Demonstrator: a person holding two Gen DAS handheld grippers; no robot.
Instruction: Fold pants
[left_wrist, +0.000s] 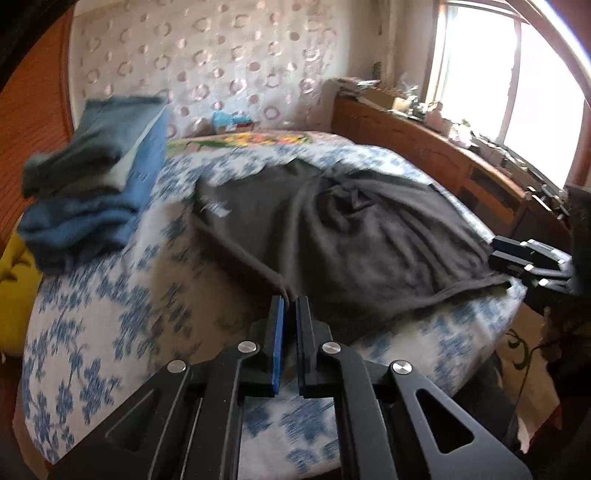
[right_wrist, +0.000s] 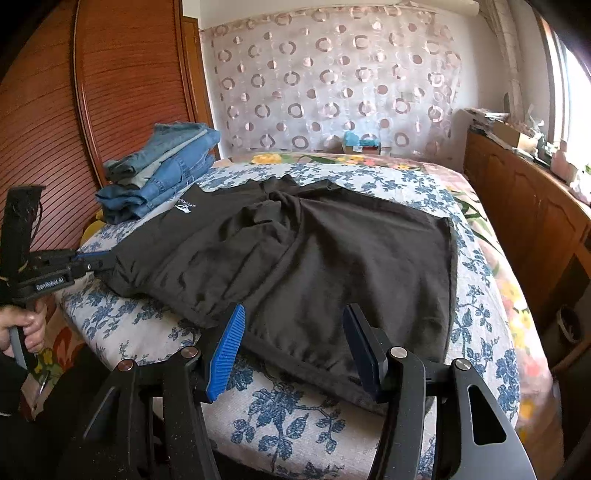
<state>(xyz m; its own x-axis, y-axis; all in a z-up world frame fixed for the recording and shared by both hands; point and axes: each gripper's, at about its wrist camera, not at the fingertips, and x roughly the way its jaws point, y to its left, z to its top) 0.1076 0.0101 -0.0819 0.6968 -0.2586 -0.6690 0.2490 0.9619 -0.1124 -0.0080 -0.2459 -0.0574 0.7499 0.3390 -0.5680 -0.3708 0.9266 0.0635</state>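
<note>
1. The left gripper (left_wrist: 290, 299), a black two-finger tool with blue pads, is pinching a corner of the dark grey cotton pants (left_wrist: 332, 229), its fingers pressed together on the hem nearest the camera.
2. In the right wrist view the same left gripper (right_wrist: 96, 264) is showing at the left side, gripping the pants' left corner, with the person's left hand (right_wrist: 27, 326) wrapping its handle below.
3. The right gripper (right_wrist: 293, 321), black with ribbed blue pads, is standing spread wide, its fingers straddling the near hem of the pants (right_wrist: 314, 258); whether the pads are touching the cloth cannot be told.
4. From the left wrist camera the right gripper (left_wrist: 496, 249) is sitting at the pants' right edge, its fingers lying close together in that view.
5. The pants are lying spread and wrinkled across a white padded surface printed with blue flowers (right_wrist: 295, 417), a small white logo (right_wrist: 183, 209) showing near their far left end.
6. Beyond, at the far left, a stack of folded blue denim jeans (right_wrist: 162, 173) is resting on the same surface, just beside the pants.
7. Further back a pale curtain with pink rings (right_wrist: 332, 74) is hanging, with a brown wooden cabinet (right_wrist: 517, 195) running along the right under a bright window (left_wrist: 509, 81).
</note>
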